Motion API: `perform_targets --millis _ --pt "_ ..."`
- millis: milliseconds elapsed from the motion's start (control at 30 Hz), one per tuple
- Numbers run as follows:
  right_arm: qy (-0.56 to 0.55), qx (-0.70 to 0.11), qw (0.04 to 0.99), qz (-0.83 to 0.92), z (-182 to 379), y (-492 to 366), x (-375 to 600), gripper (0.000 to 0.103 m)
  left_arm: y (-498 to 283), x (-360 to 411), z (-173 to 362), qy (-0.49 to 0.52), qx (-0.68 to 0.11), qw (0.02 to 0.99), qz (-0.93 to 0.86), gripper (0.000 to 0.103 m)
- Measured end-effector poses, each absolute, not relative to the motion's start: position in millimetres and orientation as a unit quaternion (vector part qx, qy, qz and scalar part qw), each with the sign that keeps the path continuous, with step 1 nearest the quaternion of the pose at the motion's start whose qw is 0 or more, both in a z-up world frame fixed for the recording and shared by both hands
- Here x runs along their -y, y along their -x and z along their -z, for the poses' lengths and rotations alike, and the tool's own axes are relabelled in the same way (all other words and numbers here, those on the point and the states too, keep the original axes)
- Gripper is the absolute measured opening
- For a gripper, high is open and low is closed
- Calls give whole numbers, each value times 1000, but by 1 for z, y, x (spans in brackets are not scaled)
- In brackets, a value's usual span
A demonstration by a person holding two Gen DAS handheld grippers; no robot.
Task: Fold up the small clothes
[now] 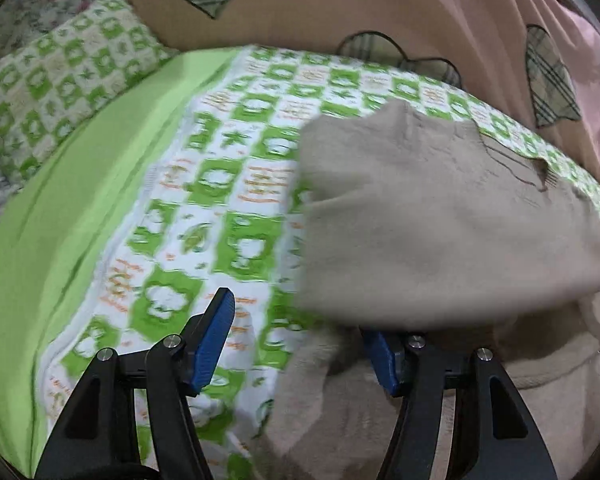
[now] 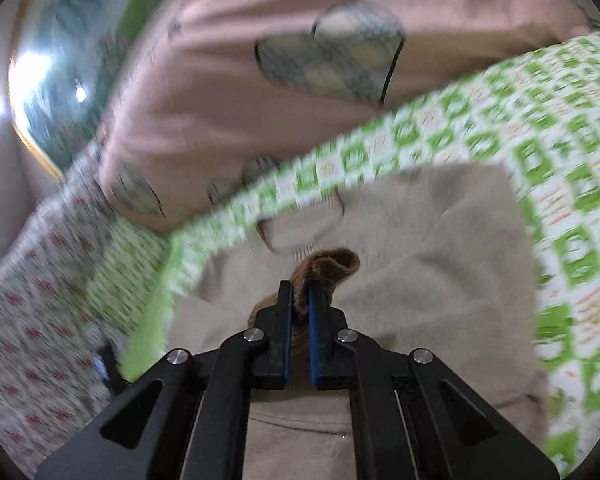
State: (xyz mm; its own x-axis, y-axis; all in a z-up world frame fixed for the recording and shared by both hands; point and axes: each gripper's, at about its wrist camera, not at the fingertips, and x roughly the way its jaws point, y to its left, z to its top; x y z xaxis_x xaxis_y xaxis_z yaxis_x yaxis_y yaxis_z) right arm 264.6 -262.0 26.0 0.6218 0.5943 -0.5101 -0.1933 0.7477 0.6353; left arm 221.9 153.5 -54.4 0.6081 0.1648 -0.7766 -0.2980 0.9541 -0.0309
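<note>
Beige garment (image 1: pixel 440 216) lies on the green-checked bedspread (image 1: pixel 236 168), partly doubled: one flap is lifted over its lower layer, so the fold looks begun, not finished. Left of the garment, open bedspread runs to a plain green strip (image 1: pixel 60 208) and a pillow (image 1: pixel 56 80). Left hand-held gripper (image 1: pixel 296 344) stands released, one finger under the flap's edge. Right hand-held gripper (image 2: pixel 300 300) is clenched on a brown fold of cloth (image 2: pixel 328 268). Beyond the garment, pink bedding (image 2: pixel 228 120) crowds its far edge.
</note>
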Motion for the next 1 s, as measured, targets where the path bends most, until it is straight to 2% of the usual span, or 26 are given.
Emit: perform_targets --millis 100,367,467,567,600,633,667,700,733,900,1000 --pt "-270 -375 866 -192 -29 -257 286 8 -211 -166 55 109 -418 890 -147 64" --pt "-204 -465 852 -128 28 -261 282 8 -194 -183 60 169 -406 884 -160 66" --pt "-195 -509 832 -101 46 -262 286 14 -193 -186 64 182 -405 884 -150 66" --pt "-157 -482 859 -65 28 -249 282 19 -189 -186 66 187 -395 887 -146 68" --pt "-143 -466 871 -65 17 -244 277 27 -188 -185 66 187 -394 888 -145 68" --pt "-135 -450 879 -77 8 -242 269 42 -187 -184 67 188 -393 889 -143 69" --pt "-128 -434 886 -97 -2 -241 258 51 -187 -185 68 193 -393 888 -141 70" --pt "-122 -424 888 -128 -10 -241 243 65 -187 -187 69 197 -393 888 -139 70" --pt "-120 -419 884 -167 -14 -245 227 71 -187 -187 70 201 -391 888 -137 70" --pt "-119 -444 818 -346 -7 -290 114 71 -184 -191 71 217 -380 891 -124 73" --pt "-86 -467 789 -390 8 -319 40 73 -182 -195 71 229 -373 892 -117 73"
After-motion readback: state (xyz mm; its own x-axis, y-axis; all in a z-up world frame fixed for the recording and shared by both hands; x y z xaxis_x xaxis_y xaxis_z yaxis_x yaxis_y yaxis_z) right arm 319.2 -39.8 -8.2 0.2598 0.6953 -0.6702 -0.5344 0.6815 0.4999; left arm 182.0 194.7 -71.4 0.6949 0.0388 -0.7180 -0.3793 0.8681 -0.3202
